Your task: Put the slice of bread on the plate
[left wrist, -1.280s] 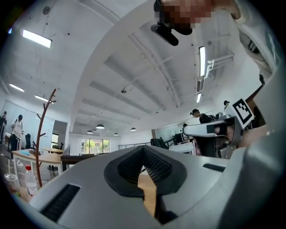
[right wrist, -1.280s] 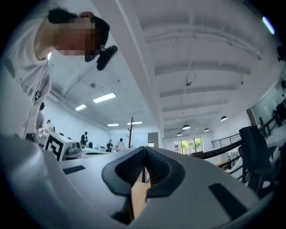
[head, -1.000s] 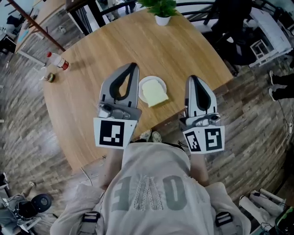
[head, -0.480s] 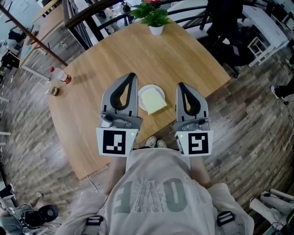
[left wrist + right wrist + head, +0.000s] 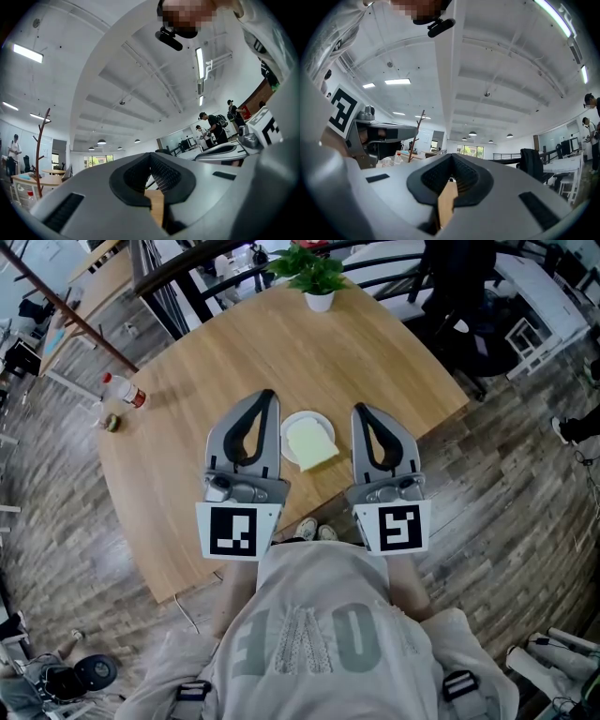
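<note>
The slice of bread (image 5: 312, 442) lies on the white plate (image 5: 296, 418) at the near side of the round tabletop (image 5: 234, 352), straight ahead of us at 12 o'clock. Its corner toward 5 o'clock reaches out past the plate's rim, so we judge the task nearly or wholly done, with only a tidy-up left if we want the slice fully inside.

The left hand-held gripper (image 5: 266, 397) hangs at 9 o'clock of the plate and the right hand-held gripper (image 5: 361, 411) at 3 o'clock, both just beside it and both pointing away from us. In the left gripper view, the left gripper's tips (image 5: 150, 157) meet with nothing between them. The right gripper view shows the same for the right one (image 5: 451, 157). So both are fully closed and carry nothing.

To do this step well, we judge that we should:

- Leave the bread alone if a small overhang is acceptable, and draw both grippers back toward 6 o'clock without brushing the plate.
- If we do centre the slice, use only the right gripper. Keep it closed and push the overhanging corner gently from 5 o'clock toward 11 o'clock.
- Go slowly, because bread is soft and dents easily, and a light plate may slide across smooth wood.

A potted plant (image 5: 317, 277) at the far edge and a bottle (image 5: 124, 390) at 10 o'clock are well apart from the plate.
</note>
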`<state>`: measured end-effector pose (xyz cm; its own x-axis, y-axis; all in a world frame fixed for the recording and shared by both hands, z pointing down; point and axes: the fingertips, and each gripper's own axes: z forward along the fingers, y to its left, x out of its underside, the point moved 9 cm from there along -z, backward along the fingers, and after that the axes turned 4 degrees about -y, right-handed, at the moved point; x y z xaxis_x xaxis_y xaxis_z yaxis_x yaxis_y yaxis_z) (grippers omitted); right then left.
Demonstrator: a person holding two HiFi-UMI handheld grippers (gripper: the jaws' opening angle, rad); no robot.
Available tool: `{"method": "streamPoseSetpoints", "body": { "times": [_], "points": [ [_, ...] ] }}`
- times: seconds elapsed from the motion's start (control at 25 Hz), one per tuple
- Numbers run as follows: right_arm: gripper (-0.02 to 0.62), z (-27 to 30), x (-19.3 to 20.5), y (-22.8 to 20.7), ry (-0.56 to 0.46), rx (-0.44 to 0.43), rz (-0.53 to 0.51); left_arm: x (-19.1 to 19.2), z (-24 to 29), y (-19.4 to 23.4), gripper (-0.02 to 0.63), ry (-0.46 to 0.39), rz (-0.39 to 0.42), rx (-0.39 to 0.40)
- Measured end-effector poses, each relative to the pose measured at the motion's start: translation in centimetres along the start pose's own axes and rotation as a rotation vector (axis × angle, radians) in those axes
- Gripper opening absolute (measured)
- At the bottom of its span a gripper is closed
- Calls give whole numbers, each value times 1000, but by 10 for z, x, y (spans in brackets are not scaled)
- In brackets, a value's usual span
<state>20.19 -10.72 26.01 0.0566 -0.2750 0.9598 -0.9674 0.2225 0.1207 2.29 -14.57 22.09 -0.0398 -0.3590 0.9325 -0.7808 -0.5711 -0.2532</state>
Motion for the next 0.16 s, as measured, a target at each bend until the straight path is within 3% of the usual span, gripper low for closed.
{"method": "streamPoseSetpoints", "body": {
  "times": [0.16],
  "points": [
    [15, -1, 2, 2, 16, -22, 5, 0, -2, 0, 6, -2, 1, -4]
  ]
}}
